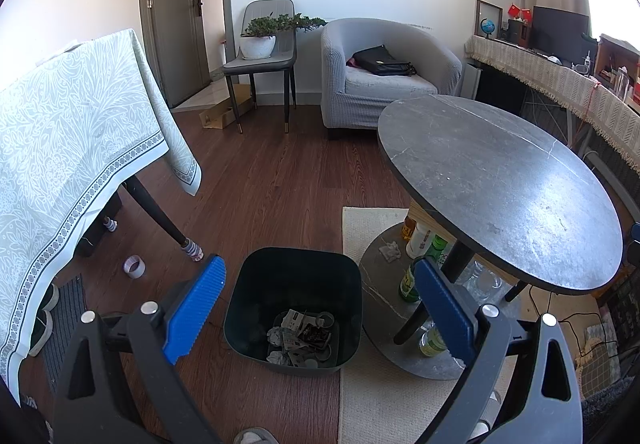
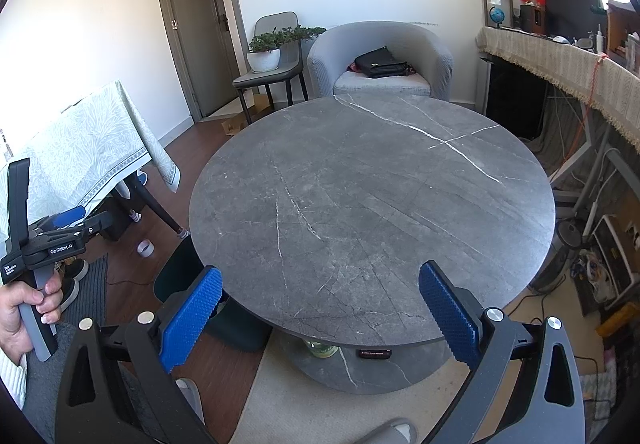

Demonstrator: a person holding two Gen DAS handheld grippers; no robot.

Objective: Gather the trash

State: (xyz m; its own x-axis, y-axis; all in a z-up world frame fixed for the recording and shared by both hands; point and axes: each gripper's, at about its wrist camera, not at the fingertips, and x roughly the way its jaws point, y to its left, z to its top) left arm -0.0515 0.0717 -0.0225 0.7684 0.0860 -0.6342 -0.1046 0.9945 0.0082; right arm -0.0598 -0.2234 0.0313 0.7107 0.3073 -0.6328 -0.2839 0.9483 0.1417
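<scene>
While my left tongs point(image 1: 316, 304) hang open over the bin point(image 1: 294, 308) of crumpled paper point(image 1: 300, 336), my right tongs point(image 2: 320, 308) gape above the worktop point(image 2: 372, 211).

The bin point(image 1: 294, 308) stands on the floor left of the round table point(image 1: 500, 195), with trash point(image 1: 302, 340) inside. Bottles point(image 1: 424, 244) stand on the shelf beneath the table.

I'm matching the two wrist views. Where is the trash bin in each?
Left wrist: the bin sits low in the centre, between the open fingers of the left gripper, on the floor left of the round table, trash inside.
Right wrist: the bin is lower left, mostly hidden under the table edge.
Shared landmark: the tape roll on the floor.
</scene>
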